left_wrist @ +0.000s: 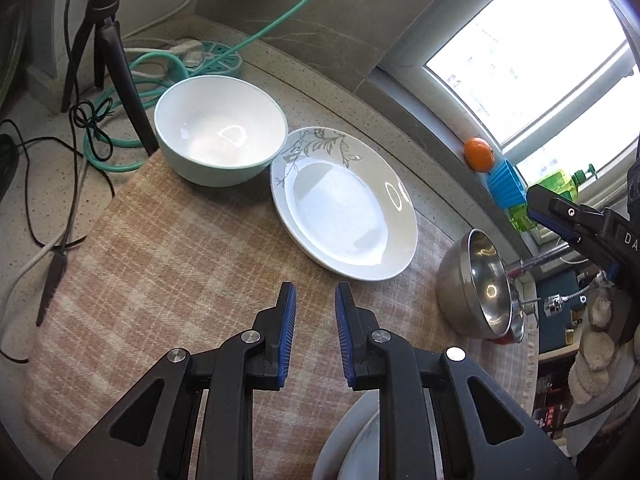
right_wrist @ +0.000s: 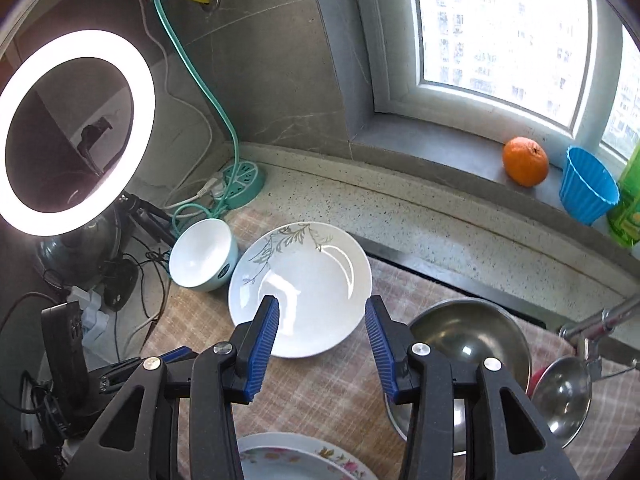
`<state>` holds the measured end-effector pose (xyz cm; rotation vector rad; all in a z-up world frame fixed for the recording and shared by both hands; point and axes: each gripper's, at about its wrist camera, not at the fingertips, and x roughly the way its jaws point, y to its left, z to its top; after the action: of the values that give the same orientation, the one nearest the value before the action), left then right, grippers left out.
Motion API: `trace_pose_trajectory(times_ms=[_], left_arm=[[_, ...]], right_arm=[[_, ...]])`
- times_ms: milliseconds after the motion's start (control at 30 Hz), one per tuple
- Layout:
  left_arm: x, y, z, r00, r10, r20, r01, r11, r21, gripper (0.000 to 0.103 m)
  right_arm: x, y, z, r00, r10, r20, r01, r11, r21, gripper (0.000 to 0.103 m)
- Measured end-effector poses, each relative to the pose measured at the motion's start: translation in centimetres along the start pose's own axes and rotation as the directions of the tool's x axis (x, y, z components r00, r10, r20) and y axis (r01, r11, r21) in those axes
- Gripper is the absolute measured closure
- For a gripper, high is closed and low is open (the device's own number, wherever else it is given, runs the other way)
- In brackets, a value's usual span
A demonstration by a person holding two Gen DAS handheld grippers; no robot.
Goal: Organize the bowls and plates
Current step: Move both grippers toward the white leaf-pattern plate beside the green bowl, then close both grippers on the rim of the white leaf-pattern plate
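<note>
Over by the window, both grippers hung above a checked cloth [left_wrist: 168,248] spread on the speckled counter [right_wrist: 440,216], each pointing steeply down. The left gripper [left_wrist: 315,300] held its blue pads only a narrow gap apart, with nothing between them but the cloth below. The right gripper [right_wrist: 322,320] had its pads spread wider, and they too gripped nothing; seen from its own camera, the leaf-patterned plate [right_wrist: 308,280] lay on the cloth beyond and between the fingers, untouched.

That plate lay flat, and just beside it, toward the corner of the wall, stood a pale green bowl [left_wrist: 218,128] with a white inside, upright, its rim very near the plate's edge; whether they touched I could not tell. On the plate's other side sat a large steel bowl [right_wrist: 468,336], with a smaller steel bowl [right_wrist: 560,396] next to it near the cloth's edge. A flowered plate [right_wrist: 288,460] showed at the bottom of the right camera's view, under the gripper.

A tripod [left_wrist: 108,64], a ring light [right_wrist: 76,132] and a green hose [right_wrist: 192,72] crowded the corner, with a round green power strip [right_wrist: 244,180]. On the sill sat an orange [right_wrist: 525,161] beside a blue cup [right_wrist: 586,184].
</note>
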<state>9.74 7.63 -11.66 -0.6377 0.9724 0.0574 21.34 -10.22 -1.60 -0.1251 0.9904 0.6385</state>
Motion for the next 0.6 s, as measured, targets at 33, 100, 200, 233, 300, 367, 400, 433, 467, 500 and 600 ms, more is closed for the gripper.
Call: trace_pose_trajectory(times_ms=[33,100,200,233,300,367,400,433,467,500,600], left_arm=[[0.3,0.1,0.2,1.0,-0.001,0.001,0.001,1.0,-0.018,0.085],[1.0,0.2,0.6,1.0,0.009,0.001,-0.009,0.999,-0.035,0.085],[1.9,0.2,1.1,1.0,0.018,0.003,-0.018,0.999,-0.046,0.085],[2.2,0.2,1.3,1.0,0.022,0.003,-0.022,0.999,-0.05,0.085],[2.7,0.3,1.6,1.0,0.026,0.003,-0.026,0.998,-0.062,0.085],[3.3,0.5,1.9,1.0,0.028,-0.003,-0.028,0.996,-0.081,0.085],[3.7,0.7,2.0,1.0,0.022,-0.01,-0.023,0.996,-0.092,0.085],[4.0,0.8,2.2,1.0,0.022,-0.016,-0.023,0.994,-0.102,0.085],[4.3,1.0,2.3,1.0,0.022,-0.019,-0.024,0.993,-0.112,0.085],[4.4,1.1,2.4,1.0,0.022,-0.02,-0.025,0.992,-0.121,0.085],[4.9,1.4,2.5,1.0,0.015,-0.025,-0.018,0.989,-0.144,0.085]], right_arm=[[0.6,-0.1,0.6,1.0,-0.009,-0.002,0.009,1.0,-0.004,0.062],[2.1,-0.4,1.7,1.0,-0.003,-0.018,0.003,1.0,-0.009,0.062],[4.6,-0.8,3.0,0.998,-0.022,-0.051,0.02,0.999,-0.044,0.062],[5.4,-0.9,3.2,0.998,-0.023,-0.06,0.02,0.998,-0.054,0.062],[7.0,-1.3,3.6,0.996,-0.017,-0.087,0.012,0.998,-0.063,0.062],[8.5,-1.8,4.0,0.994,-0.016,-0.108,0.009,0.998,-0.058,0.062],[9.2,-2.1,4.2,0.992,-0.003,-0.124,-0.003,0.999,-0.045,0.062],[9.8,-2.4,4.2,0.99,0.004,-0.138,-0.007,1.0,-0.028,0.062],[10.5,-2.7,4.4,0.989,0.008,-0.15,-0.009,1.0,-0.01,0.062],[11.1,-3.1,4.5,0.987,0.01,-0.163,-0.009,1.0,0.007,0.062],[12.6,-3.6,4.6,0.981,0.026,-0.191,-0.019,0.999,0.038,0.062]])
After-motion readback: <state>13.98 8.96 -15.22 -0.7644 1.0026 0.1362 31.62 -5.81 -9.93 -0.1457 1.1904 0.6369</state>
